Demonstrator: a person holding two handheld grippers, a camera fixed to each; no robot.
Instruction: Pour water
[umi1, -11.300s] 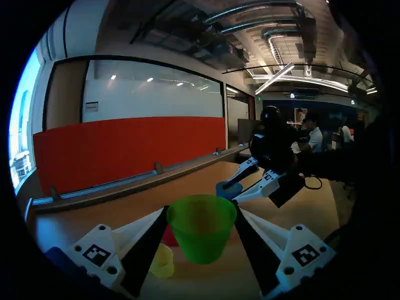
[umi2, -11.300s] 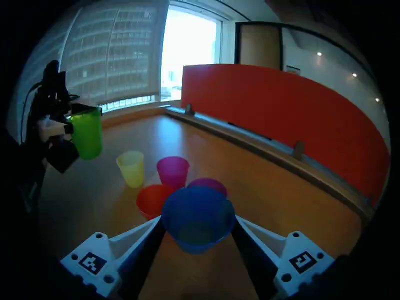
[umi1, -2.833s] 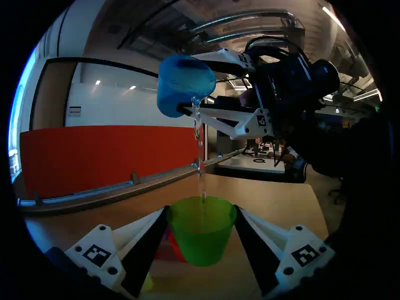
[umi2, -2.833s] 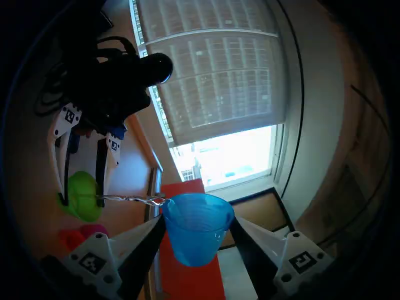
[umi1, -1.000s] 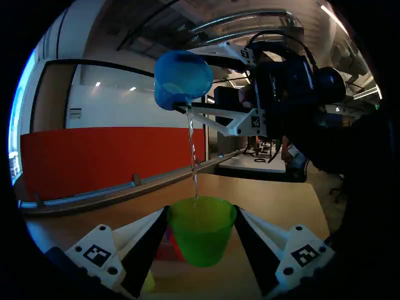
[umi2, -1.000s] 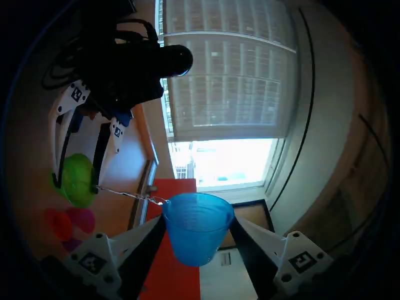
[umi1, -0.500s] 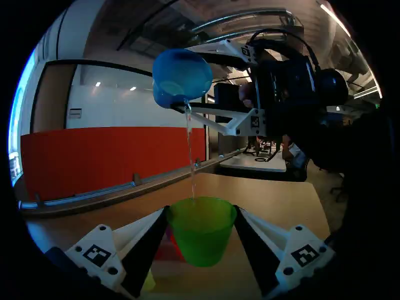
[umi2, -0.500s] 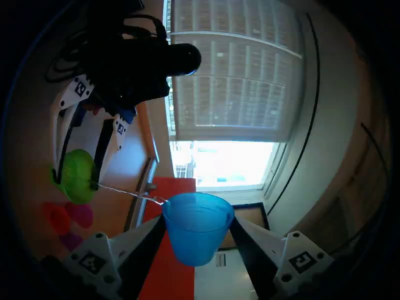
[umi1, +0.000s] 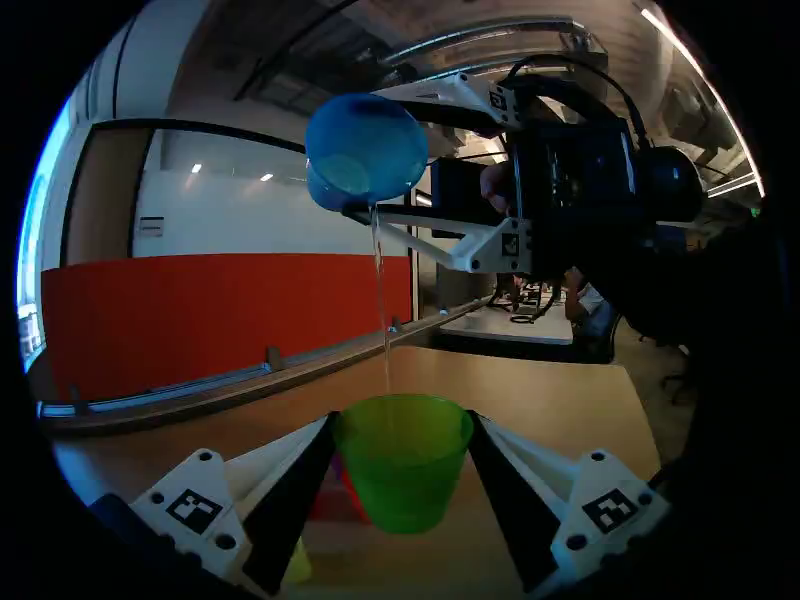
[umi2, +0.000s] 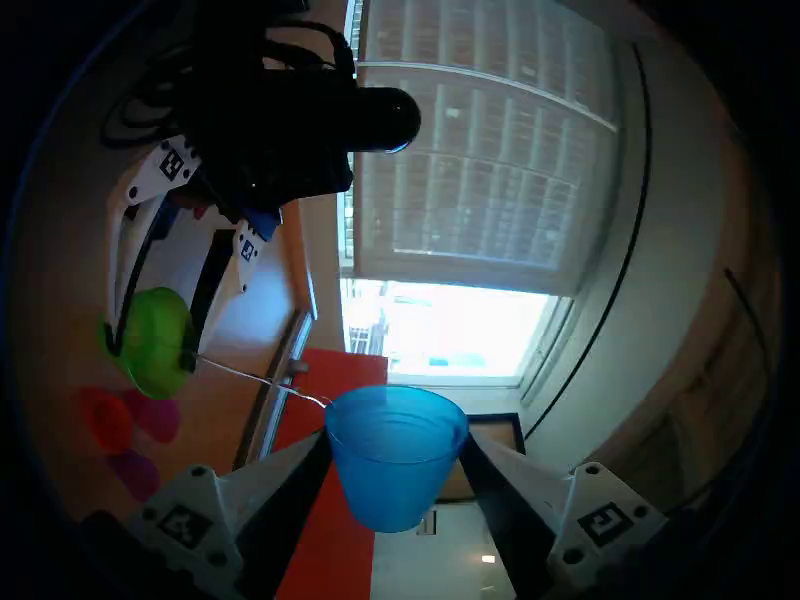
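Table (umi1: 560, 385): wooden, with a metal rail (umi1: 250, 362) along its far edge.
Panel (umi1: 200, 305): red, upright just behind the rail, with a glass wall above it.
Window (umi2: 450, 335): bright, under lowered blinds (umi2: 480, 170), in the right gripper view.
Spare cups: in the right gripper view a red cup (umi2: 105, 418), a pink cup (umi2: 160, 415) and a purple cup (umi2: 135, 470) stand together on the table, near the green cup (umi1: 403, 460) and on the table below it.
Yellow cup (umi1: 297, 565): at the bottom of the left gripper view, partly hidden by the left finger.
In the way: the green cup covers most of the cups behind it in the left gripper view; only a reddish sliver shows at its left side.
Left gripper (umi1: 400, 428): clenched on the green cup, one finger on each side, with the cup upright above the table.
Right gripper (umi2: 396, 440): clamped on the blue cup (umi2: 396, 455), both fingers against its wall; a dark camera body sits behind it.
Blue cup: high above the green cup, tipped, its mouth turned towards the left gripper's camera.
Water (umi1: 380, 300): a thin stream runs from the blue cup's lower rim down into the green cup's open mouth.
Gap: the two cups are well apart, joined only by the stream.
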